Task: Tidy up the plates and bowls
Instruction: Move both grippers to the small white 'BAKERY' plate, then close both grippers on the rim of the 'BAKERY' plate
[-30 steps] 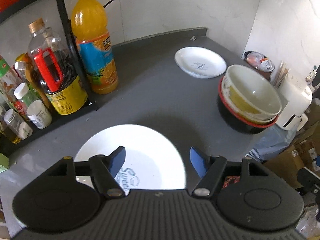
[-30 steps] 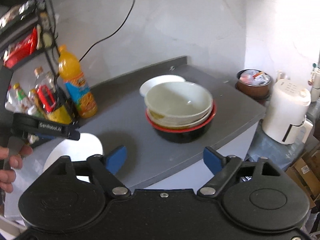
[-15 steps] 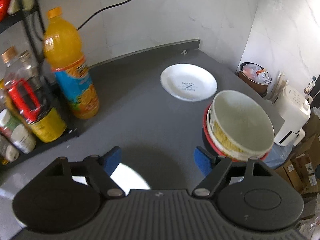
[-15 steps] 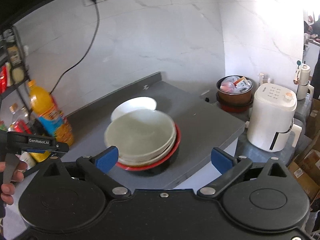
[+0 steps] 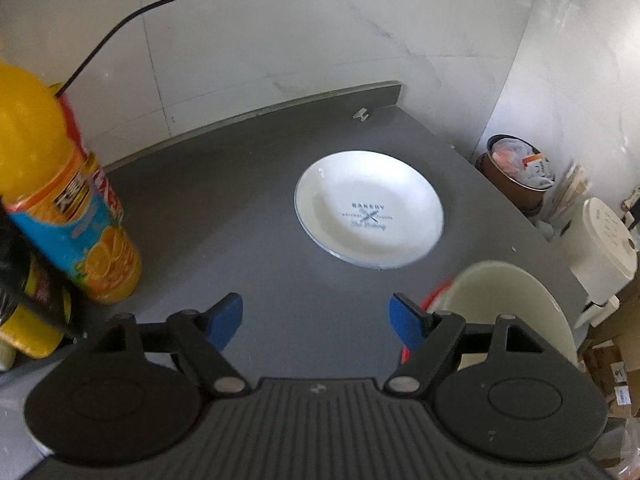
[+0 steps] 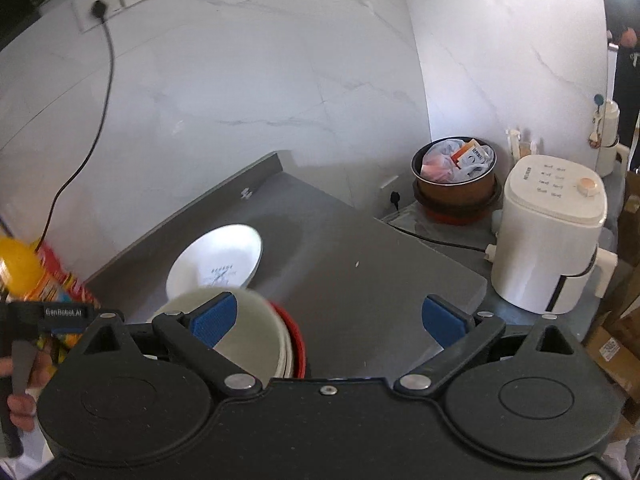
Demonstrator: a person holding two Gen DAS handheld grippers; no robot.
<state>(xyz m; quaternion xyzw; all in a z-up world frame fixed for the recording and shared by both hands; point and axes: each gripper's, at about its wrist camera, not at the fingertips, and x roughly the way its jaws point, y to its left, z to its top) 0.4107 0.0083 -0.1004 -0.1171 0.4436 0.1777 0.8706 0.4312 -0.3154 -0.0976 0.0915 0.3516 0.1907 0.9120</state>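
left claw (image 5: 316,318): blue-padded fingers (image 5: 226,316) spread well apart, nothing between them, held above bare grey bench (image 5: 240,208) surface. right claw (image 6: 328,316): fingers (image 6: 442,318) likewise spread wide, gripping nothing; its left pad sits in front of the bowl stack in the view, contact cannot be confirmed. bowl stack (image 6: 256,340): a cream bowl (image 5: 516,296) nested uppermost, a red-rimmed bowl (image 6: 294,340) under it, standing near the bench's near right edge, just beside the left claw's right finger as seen from the left wrist; number of bowls in the stack cannot be told. white plate (image 5: 370,208), printed "bakery" at its centre, lies flat toward the far right corner of the bench, apart from the bowl stack and short of the raised back lip. orange juice bottle (image 5: 60,200) stands upright at the left side of the bench, with a yellow tin (image 5: 36,320) partly in view beside it. a black cable (image 6: 100,92) runs up the marble wall to a wall socket (image 6: 100,4). off the right end of the bench: a brown pot (image 6: 456,184) stuffed with packets and a white appliance (image 6: 548,236) on a lower surface. a person's hand (image 6: 24,380) grips the left claw's handle at the left edge of the right wrist view.
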